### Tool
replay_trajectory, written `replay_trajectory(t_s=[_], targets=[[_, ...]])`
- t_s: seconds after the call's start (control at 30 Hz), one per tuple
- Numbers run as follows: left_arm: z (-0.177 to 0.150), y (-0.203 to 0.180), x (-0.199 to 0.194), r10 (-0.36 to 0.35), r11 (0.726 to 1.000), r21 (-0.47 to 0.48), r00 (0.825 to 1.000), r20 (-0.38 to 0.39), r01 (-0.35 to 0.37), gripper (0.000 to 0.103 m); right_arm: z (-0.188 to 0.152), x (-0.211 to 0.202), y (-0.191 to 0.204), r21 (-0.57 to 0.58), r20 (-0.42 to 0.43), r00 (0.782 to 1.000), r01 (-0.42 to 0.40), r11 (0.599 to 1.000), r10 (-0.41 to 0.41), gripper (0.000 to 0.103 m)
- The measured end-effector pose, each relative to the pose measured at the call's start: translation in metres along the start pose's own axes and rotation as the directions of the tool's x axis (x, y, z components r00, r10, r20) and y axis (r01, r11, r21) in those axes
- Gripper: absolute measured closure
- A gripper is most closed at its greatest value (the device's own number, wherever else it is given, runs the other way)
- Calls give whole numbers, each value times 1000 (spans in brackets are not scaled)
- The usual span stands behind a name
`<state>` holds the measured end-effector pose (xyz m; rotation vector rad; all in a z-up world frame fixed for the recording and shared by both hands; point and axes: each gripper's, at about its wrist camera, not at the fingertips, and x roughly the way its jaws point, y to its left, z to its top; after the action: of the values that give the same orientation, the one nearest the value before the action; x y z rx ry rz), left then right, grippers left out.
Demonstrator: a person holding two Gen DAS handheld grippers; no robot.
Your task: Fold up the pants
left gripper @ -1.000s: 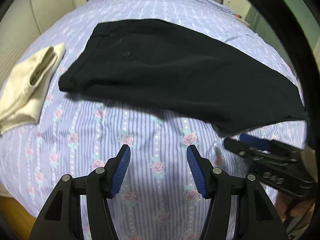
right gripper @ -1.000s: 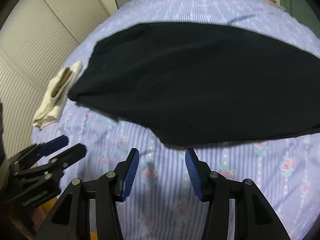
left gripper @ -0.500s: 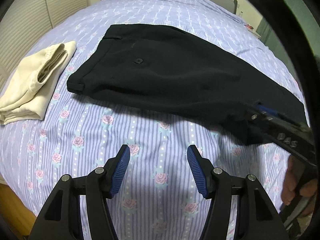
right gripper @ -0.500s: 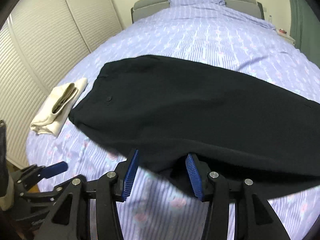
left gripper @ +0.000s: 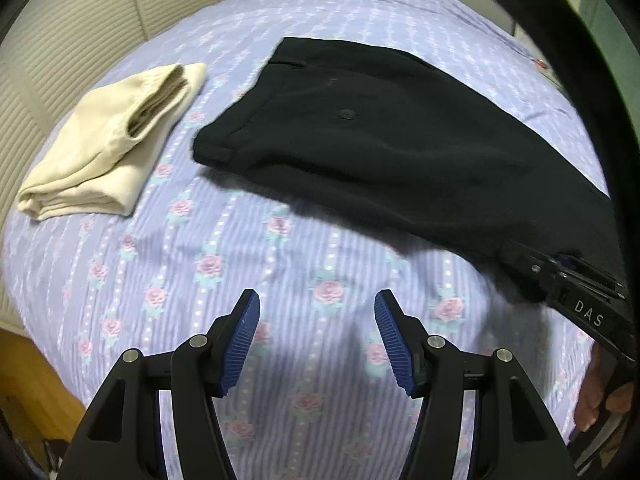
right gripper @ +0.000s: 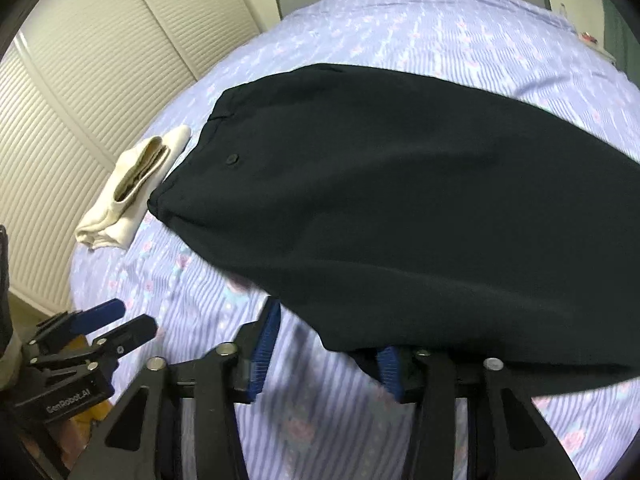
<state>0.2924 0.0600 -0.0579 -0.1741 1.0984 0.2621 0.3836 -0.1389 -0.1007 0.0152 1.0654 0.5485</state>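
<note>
Black pants (left gripper: 384,136) lie folded lengthwise on the bed, waistband at the left, legs running right; they fill the right wrist view (right gripper: 400,208). My left gripper (left gripper: 316,340) is open and empty above the bedsheet, short of the pants' near edge. My right gripper (right gripper: 328,340) is open with the pants' near edge lying over its fingers; the right pad (right gripper: 390,368) sits partly under the cloth. It shows at the right of the left wrist view (left gripper: 568,284), against the pants' leg edge.
A folded cream garment (left gripper: 112,140) lies on the bed left of the pants, also in the right wrist view (right gripper: 128,196). The floral striped bedsheet (left gripper: 240,264) covers the bed. Slatted wardrobe doors (right gripper: 80,112) stand at the left.
My right gripper has pushed forward to the pants' near edge, which now drapes over its fingers. My left gripper has risen and tilted, staying open.
</note>
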Motion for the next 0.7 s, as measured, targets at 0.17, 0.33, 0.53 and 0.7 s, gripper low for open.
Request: replay_trajectory(t_s=[0.17,0.33,0.53,0.7], targets=[[5,19,-4,31,998,-55,999,12,-30,44,-12,-21,0,32,-28,996,-86,996,86,87],[17,41,1,90,992,-88,996,9,-89,44,-31,6,7,-4,-157,987,-32,999,31,88],[37,58,2,133,989,-69,991,28,-131,40,-36,-7,7,22,-192,981,25,999,-20,63],[52,65,-5,88,995,-61,995,49,-85,38,-36,-48,21,50,-177,984,-9,999,18,62]])
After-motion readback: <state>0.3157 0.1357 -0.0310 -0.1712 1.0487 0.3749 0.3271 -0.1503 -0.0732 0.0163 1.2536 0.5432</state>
